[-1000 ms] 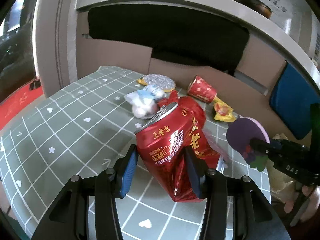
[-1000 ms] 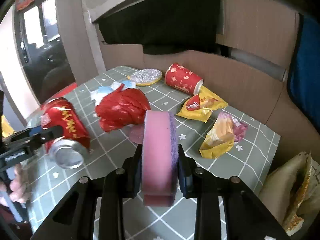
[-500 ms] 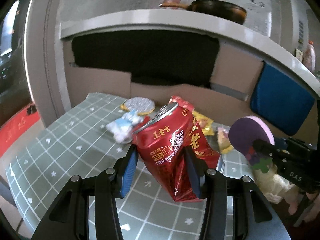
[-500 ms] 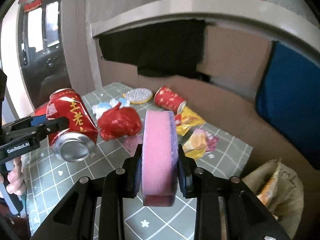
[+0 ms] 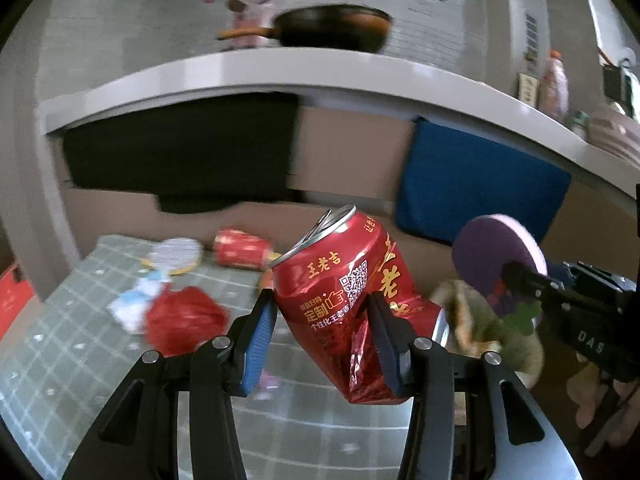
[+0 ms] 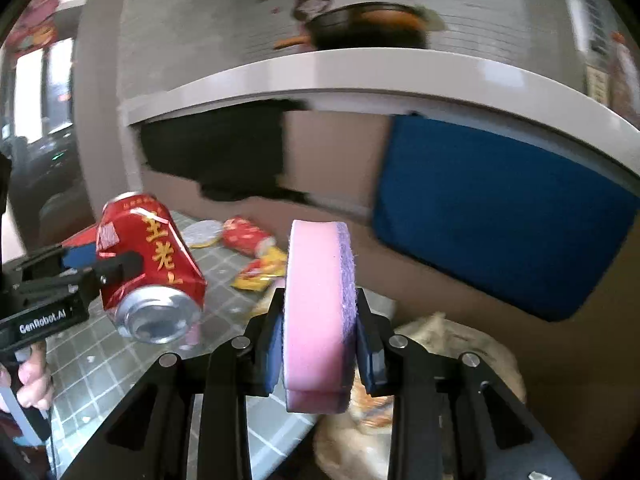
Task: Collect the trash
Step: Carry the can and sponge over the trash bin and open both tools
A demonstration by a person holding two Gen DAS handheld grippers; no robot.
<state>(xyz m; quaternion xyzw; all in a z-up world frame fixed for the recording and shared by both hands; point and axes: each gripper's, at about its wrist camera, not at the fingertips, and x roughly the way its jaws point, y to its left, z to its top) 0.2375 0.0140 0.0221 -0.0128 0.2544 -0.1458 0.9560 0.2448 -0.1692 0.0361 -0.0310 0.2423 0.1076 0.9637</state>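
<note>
My left gripper is shut on a crushed red drink can, held tilted in the air above the table's right end. The same can and left gripper show at the left of the right wrist view. My right gripper is shut on a round pink sponge with a purple scouring face, standing on edge between the pads. That sponge hangs to the right of the can in the left wrist view. Below the sponge gapes a tan trash bag, also seen as the bag behind the can.
On the grey checked tablecloth lie a crumpled red bag, white and blue paper, a round silver pad, a red paper cup and yellow wrappers. A white counter and blue cloth are behind.
Both grippers have risen and moved right with the can and the sponge still held. The table litter has slid left and down in view, and the trash bag has come under the sponge.
</note>
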